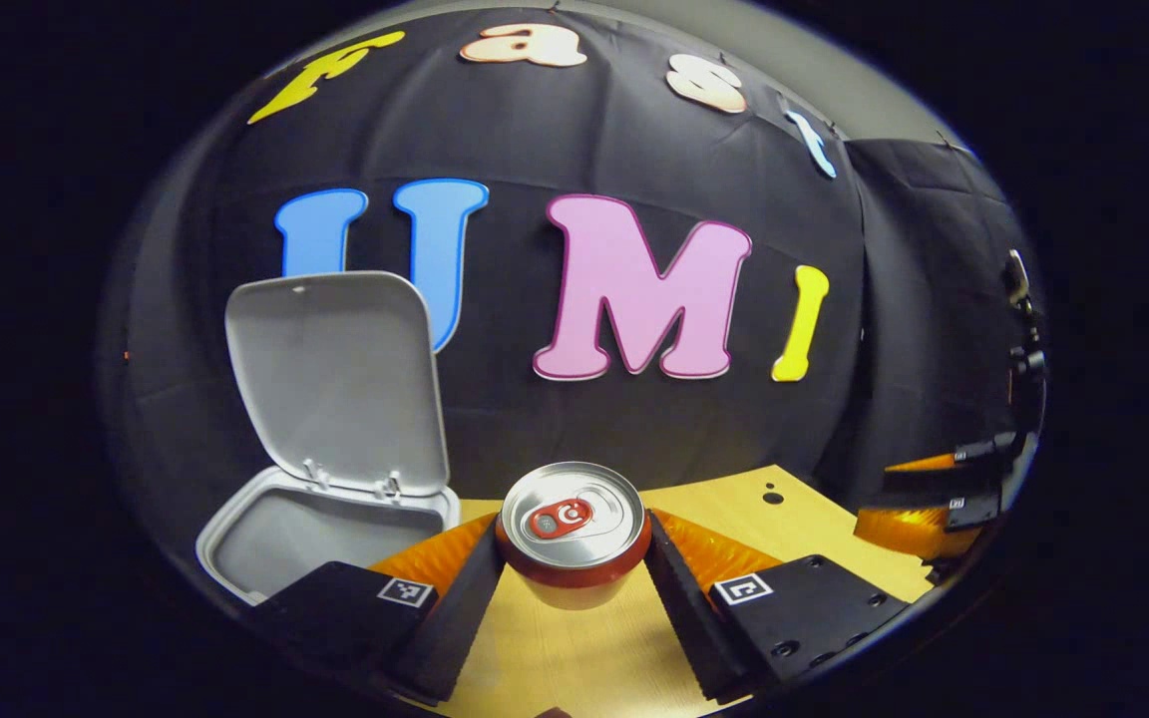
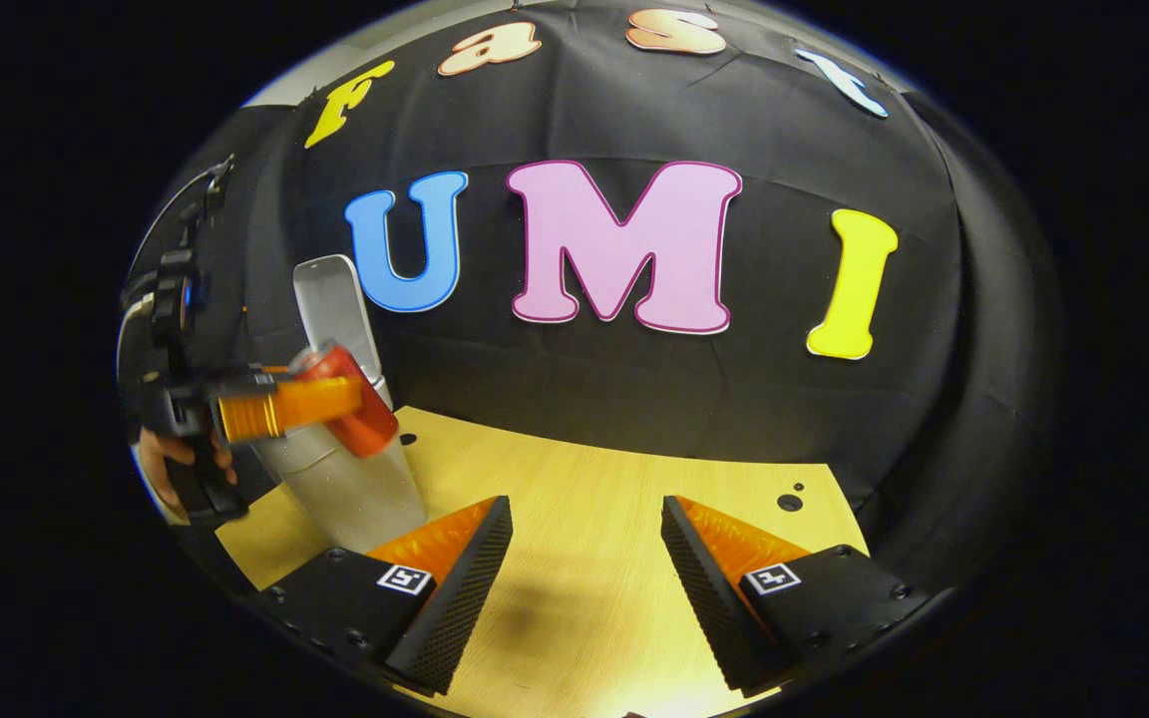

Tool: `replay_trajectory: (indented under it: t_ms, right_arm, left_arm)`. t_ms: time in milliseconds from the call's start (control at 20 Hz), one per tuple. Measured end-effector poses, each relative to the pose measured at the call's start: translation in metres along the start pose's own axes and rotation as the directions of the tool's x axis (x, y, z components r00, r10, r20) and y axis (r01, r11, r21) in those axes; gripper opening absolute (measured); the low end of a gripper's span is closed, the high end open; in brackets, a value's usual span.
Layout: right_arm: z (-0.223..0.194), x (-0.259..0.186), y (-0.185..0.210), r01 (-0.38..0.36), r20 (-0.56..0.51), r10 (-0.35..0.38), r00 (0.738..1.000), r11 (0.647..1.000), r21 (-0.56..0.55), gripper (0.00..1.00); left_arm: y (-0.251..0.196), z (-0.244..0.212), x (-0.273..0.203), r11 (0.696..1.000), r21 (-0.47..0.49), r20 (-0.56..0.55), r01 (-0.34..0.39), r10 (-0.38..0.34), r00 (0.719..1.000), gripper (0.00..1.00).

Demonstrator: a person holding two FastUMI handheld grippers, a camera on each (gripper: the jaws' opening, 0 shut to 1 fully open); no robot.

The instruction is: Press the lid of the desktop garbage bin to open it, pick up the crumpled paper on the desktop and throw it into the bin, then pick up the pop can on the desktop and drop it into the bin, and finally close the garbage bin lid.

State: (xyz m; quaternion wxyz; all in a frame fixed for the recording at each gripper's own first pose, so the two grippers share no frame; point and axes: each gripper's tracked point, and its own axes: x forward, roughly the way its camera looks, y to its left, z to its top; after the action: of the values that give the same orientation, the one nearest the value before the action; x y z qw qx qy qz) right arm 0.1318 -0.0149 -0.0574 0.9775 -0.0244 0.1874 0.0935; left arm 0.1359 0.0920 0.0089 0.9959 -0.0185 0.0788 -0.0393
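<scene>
In the left gripper view my left gripper [image 1: 574, 558] is shut on a red pop can [image 1: 573, 538] with a silver top, held above the wooden desktop [image 1: 734, 509]. The grey bin [image 1: 320, 534] stands to the can's left with its lid [image 1: 335, 384] raised upright; what lies inside is hidden. In the right gripper view my right gripper [image 2: 584, 563] hangs open over the desktop [image 2: 584, 479] with nothing between its fingers. Far left in that view, the left gripper [image 2: 285, 404] holds the tilted can [image 2: 355, 409] in front of the bin [image 2: 355, 489], whose lid [image 2: 335, 304] stands up.
The desktop has small dark holes at its back right [image 2: 789, 502]. A hand [image 2: 171, 464] grips the left gripper's handle. In the left gripper view the right gripper [image 1: 944, 504] shows at the far right edge.
</scene>
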Motion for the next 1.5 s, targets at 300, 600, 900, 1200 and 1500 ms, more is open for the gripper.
replay_trajectory:
  t_ms: [300,600,900,1200,1500]
  right_arm:
    - [-0.009,-0.012,0.0,-0.012,-0.003,0.012,1.0,1.0,-0.024,0.97]
    - [-0.02,-0.022,0.002,-0.011,-0.025,0.011,1.0,1.0,-0.001,0.97]
    - [-0.021,-0.029,0.002,0.0,-0.022,0.001,1.0,1.0,0.014,0.97]
    - [-0.021,-0.032,0.006,-0.002,-0.019,0.002,1.0,1.0,0.015,0.97]
    - [-0.019,-0.037,0.013,-0.012,-0.012,0.012,1.0,1.0,-0.012,0.97]
  left_arm:
    - [0.12,0.019,-0.045,0.965,0.065,-0.007,-0.253,0.254,0.967,0.87]
    - [0.159,-0.023,-0.051,0.945,0.011,-0.11,-0.328,0.327,0.939,0.87]
    - [0.156,0.016,-0.055,0.938,-0.005,0.005,-0.348,0.348,0.938,0.96]
    - [0.172,0.097,-0.037,0.93,-0.026,0.132,-0.366,0.366,0.921,0.96]
    - [0.185,0.163,0.001,0.948,-0.029,0.234,-0.318,0.316,0.92,0.95]
